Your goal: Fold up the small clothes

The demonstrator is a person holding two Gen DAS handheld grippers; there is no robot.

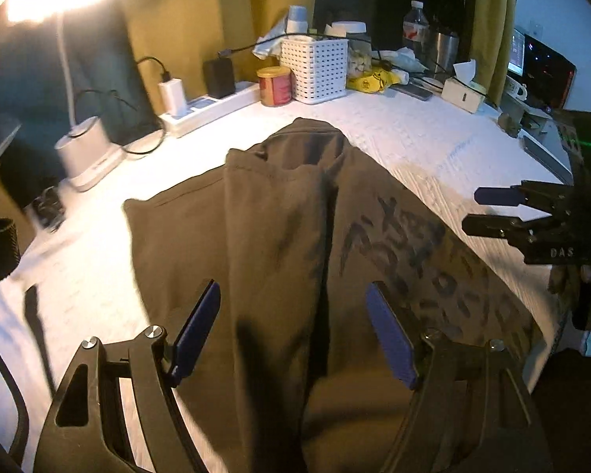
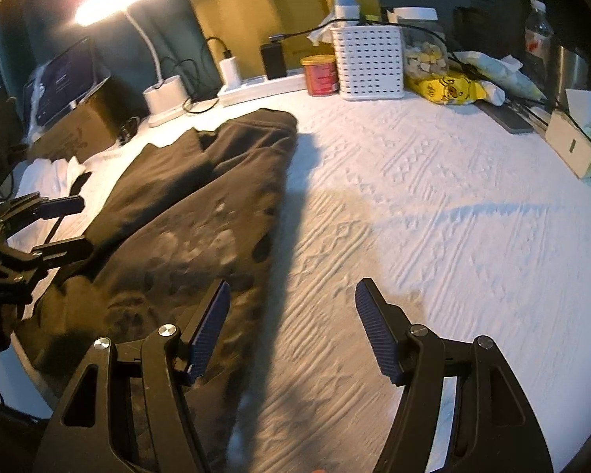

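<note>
At the centre of the left wrist view, a dark brown shirt (image 1: 279,236) lies partly folded on the white textured table (image 1: 413,138). The left gripper (image 1: 293,327) hangs above it, jaws apart and empty. The right gripper (image 2: 291,327) stands spread over bare tabletop, lower centre of its view, holding nothing, shirt to its left. A white basket (image 2: 368,61) sits upper centre

the olive-brown garment (image 1: 279,244) is soft matt cloth with a dull dark print. the surface (image 2: 433,205) wears a white woven cover with raised ribbed patterns. the left hand-held gripper (image 1: 293,329) is matt black plastic with shiny metal screws and ridged blue pads. the white basket (image 1: 315,69) is perforated plastic; the red can (image 1: 274,86) looks glossy.
</note>
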